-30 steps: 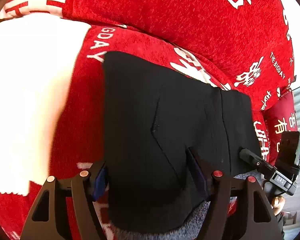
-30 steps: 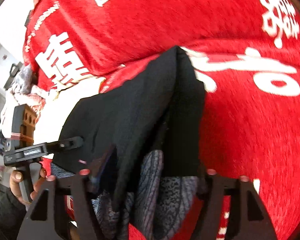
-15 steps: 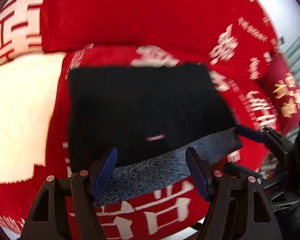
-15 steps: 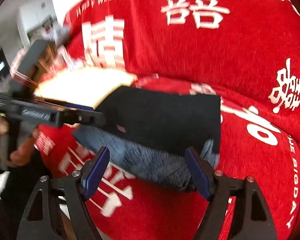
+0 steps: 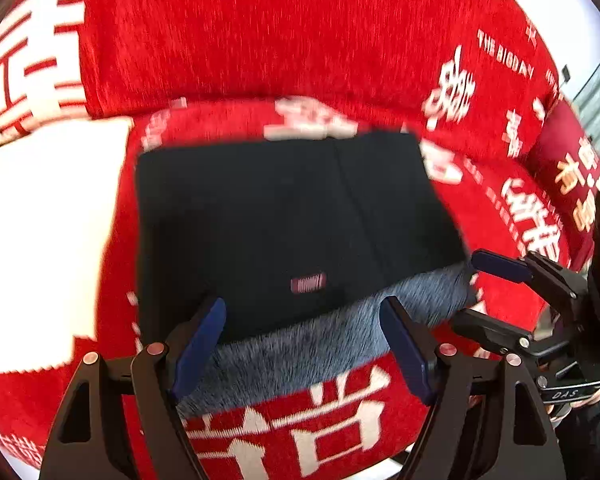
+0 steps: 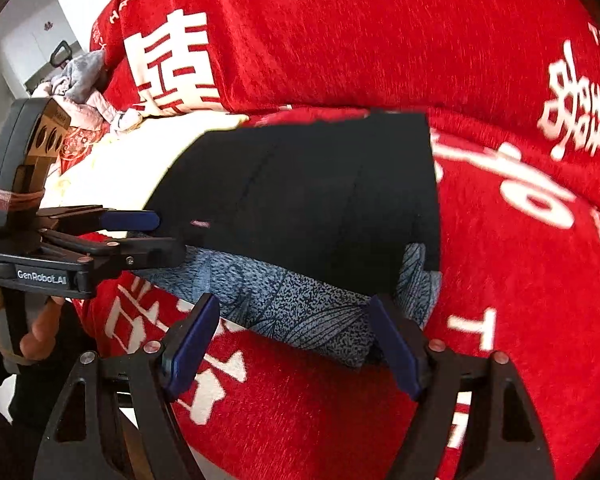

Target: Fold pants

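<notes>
Left wrist view: left tool (image 5: 300, 344) spread wide, holding nothing, hovering over the near edge of the folded pants (image 5: 284, 224) on the red sofa cover (image 5: 260, 40). Their small label is too blurry to read. Right tool (image 5: 484, 292) sits at the right corner, also open.

Right wrist view: right tool (image 6: 292, 340) gapes over the grey lining, empty. Left tool (image 6: 140, 236) partly hides the left corner; red cover lies bare to the right.

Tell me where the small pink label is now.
In the left wrist view, the label sits on the folded black pants, near their front edge, above the grey lining.
</notes>
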Action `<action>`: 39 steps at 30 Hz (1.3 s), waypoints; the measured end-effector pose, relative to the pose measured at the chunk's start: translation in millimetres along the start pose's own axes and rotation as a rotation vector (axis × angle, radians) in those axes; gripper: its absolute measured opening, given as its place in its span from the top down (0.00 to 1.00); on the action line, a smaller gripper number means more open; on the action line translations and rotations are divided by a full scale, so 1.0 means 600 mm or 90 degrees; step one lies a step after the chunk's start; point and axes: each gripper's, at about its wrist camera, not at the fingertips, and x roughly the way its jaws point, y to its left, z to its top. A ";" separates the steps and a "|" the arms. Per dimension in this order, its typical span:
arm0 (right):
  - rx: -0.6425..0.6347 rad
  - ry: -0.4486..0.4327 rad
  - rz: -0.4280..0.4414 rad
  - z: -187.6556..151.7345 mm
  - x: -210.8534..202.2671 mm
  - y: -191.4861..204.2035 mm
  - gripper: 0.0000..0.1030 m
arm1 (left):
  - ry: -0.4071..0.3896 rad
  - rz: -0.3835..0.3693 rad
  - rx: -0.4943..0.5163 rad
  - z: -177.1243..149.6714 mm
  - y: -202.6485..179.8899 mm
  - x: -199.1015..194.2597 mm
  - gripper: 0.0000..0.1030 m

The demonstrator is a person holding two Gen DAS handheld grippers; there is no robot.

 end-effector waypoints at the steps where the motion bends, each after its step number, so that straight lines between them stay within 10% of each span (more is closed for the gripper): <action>1: -0.011 -0.017 -0.006 0.011 -0.010 0.002 0.21 | -0.014 0.008 0.000 0.010 0.004 -0.008 0.16; 2: -0.020 -0.030 -0.012 0.023 -0.016 0.004 0.21 | -0.025 0.025 -0.003 0.023 0.010 -0.012 0.00; 14: -0.032 0.066 -0.040 0.145 0.141 -0.024 0.18 | 0.065 0.149 -0.035 0.105 0.083 0.113 0.00; 28: -0.050 0.045 -0.013 0.172 0.144 -0.019 0.09 | 0.049 0.117 -0.087 0.122 0.122 0.111 0.00; 35: -0.023 0.130 -0.016 0.177 0.216 -0.049 0.05 | 0.141 0.127 -0.154 0.131 0.161 0.165 0.00; 39: -0.028 0.119 -0.011 0.187 0.189 -0.043 0.04 | 0.091 0.155 -0.124 0.140 0.146 0.127 0.00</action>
